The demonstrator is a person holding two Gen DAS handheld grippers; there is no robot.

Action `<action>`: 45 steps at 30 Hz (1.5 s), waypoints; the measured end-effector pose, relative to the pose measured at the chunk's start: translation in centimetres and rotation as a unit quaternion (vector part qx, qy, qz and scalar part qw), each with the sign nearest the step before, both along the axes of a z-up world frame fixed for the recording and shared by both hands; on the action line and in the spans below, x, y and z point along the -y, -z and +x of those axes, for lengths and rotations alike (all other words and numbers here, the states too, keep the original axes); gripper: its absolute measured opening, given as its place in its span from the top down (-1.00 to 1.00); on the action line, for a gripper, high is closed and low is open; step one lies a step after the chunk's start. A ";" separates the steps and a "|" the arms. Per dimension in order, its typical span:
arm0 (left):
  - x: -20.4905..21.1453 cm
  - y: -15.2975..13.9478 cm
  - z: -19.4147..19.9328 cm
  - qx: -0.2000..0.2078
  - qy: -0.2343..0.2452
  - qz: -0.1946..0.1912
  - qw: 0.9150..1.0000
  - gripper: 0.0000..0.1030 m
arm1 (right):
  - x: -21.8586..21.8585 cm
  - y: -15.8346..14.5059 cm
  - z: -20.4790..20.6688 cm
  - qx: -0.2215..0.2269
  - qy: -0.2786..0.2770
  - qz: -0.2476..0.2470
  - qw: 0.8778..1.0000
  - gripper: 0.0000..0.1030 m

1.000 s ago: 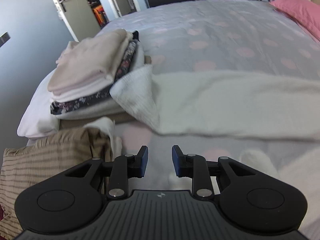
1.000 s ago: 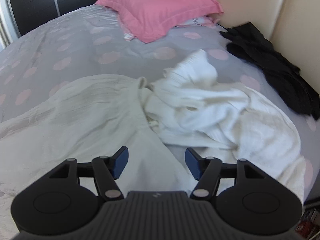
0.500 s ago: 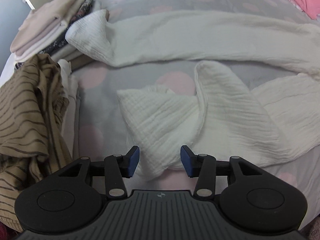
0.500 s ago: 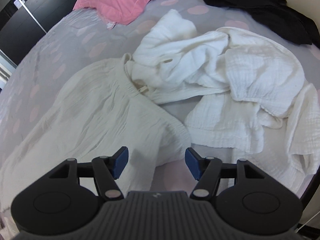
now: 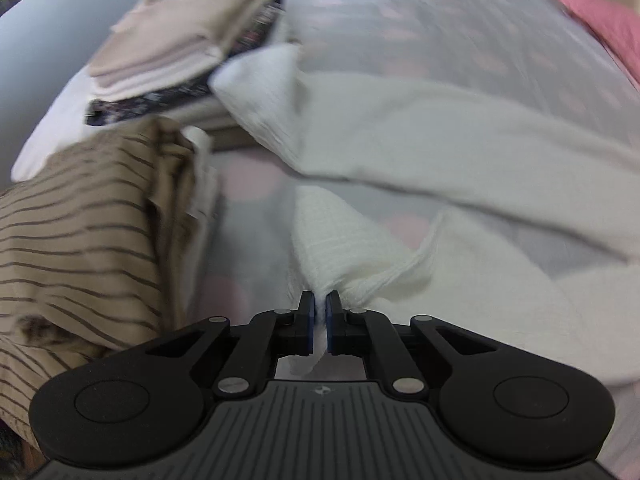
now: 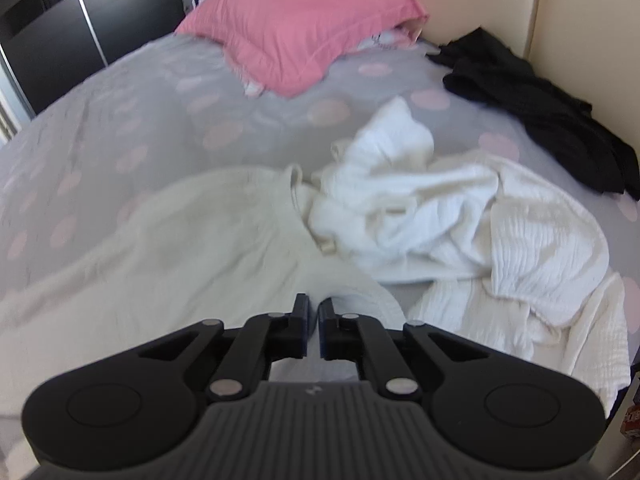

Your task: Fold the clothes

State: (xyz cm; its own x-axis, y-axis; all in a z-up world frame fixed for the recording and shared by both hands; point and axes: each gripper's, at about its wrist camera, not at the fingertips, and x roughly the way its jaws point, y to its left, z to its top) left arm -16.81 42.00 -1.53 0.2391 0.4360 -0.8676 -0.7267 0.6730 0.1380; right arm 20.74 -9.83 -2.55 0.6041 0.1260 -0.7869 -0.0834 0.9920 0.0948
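Cream trousers (image 6: 168, 256) of crinkled cloth lie spread across the grey, pink-dotted bed (image 6: 120, 128), and both ends of them are now pinched. In the left wrist view the left hand-held gripper (image 5: 318, 308) has closed on a bunched corner of one trouser leg (image 5: 340, 256), a little tuft of cloth showing through behind the jaws; the other leg (image 5: 440, 136) runs across the bed beyond it, its end near the stack of folded clothes (image 5: 176, 52), and a brown striped garment (image 5: 80, 240) sits heaped at the left. In the right wrist view the right hand-held gripper (image 6: 313, 312) is likewise clamped, apparently on the curved waist edge of the trousers, though motion blur makes the exact bite hard to read. Just beside the waist is a rumpled white garment (image 6: 460, 216), touching or overlapping it; a black garment (image 6: 532, 104) and a pink pillow (image 6: 296, 28) lie farther up the bed. The step in hand looks like the grasp that starts a fold. The next move probably calls for lifting both held points together and carrying the near leg over onto the far one, keeping the cloth taut so it lands flat, while taking care that the white garment is not dragged along.
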 end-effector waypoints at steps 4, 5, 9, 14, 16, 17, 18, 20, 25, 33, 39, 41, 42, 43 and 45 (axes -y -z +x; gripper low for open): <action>-1.9 -0.1 0.8 0.001 -0.032 0.011 0.999 0.93 | -2.1 -0.2 1.5 0.027 0.010 -0.015 0.999 0.92; -2.4 0.0 1.2 0.000 -0.039 0.012 0.999 0.93 | -2.9 -0.1 1.9 0.030 0.008 -0.023 0.999 0.92; -2.6 1.5 3.2 -0.013 -0.036 0.026 0.999 0.92 | -6.2 0.8 3.4 0.044 -0.007 -0.066 0.997 0.93; -1.7 1.6 5.6 -0.027 -0.014 0.071 0.997 0.77 | -8.7 1.8 4.3 0.032 -0.017 -0.083 0.996 0.72; -1.2 1.1 6.1 -0.025 -0.003 0.094 0.995 0.64 | -9.2 1.6 4.2 0.038 -0.028 -0.083 0.995 0.51; -0.9 0.8 6.2 -0.022 0.003 0.105 0.994 0.62 | -9.2 1.3 4.1 0.041 -0.033 -0.079 0.995 0.47; -0.6 0.5 6.3 -0.018 0.009 0.112 0.993 0.60 | -9.0 1.0 4.1 0.042 -0.038 -0.070 0.996 0.43; 0.2 0.1 6.3 -0.011 0.030 0.118 0.993 0.59 | -8.6 0.5 4.0 0.041 -0.043 -0.051 0.997 0.29; 3.2 0.4 6.2 -0.022 0.096 0.135 0.986 0.57 | -5.6 0.0 3.6 0.012 -0.017 -0.014 1.000 0.26; 7.5 2.4 6.6 -0.055 0.208 0.181 0.960 0.50 | 2.6 2.0 3.4 -0.086 0.114 0.090 0.986 0.13; 10.9 3.5 6.3 -0.052 0.298 0.192 0.934 0.39 | 5.0 3.8 2.3 -0.137 0.128 0.117 0.975 0.13; 11.8 4.1 6.0 -0.055 0.322 0.191 0.926 0.31 | 5.4 4.3 1.9 -0.147 0.134 0.122 0.972 0.13; 12.1 4.4 5.9 -0.056 0.331 0.189 0.923 0.28 | 5.7 4.5 1.7 -0.149 0.137 0.123 0.971 0.13; 12.4 4.6 5.7 -0.057 0.341 0.186 0.920 0.28 | 5.9 4.8 1.6 -0.151 0.140 0.123 0.971 0.13; 13.1 5.3 5.5 -0.066 0.359 0.184 0.912 0.28 | 5.9 5.5 1.5 -0.164 0.138 0.108 0.971 0.13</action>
State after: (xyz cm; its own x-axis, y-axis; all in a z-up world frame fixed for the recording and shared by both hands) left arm -11.26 28.94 -6.82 0.4822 0.4756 -0.7357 -0.0767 0.8595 0.5053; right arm 22.28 -15.76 -8.05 0.3592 0.1794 -0.9159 0.2526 0.9261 0.2804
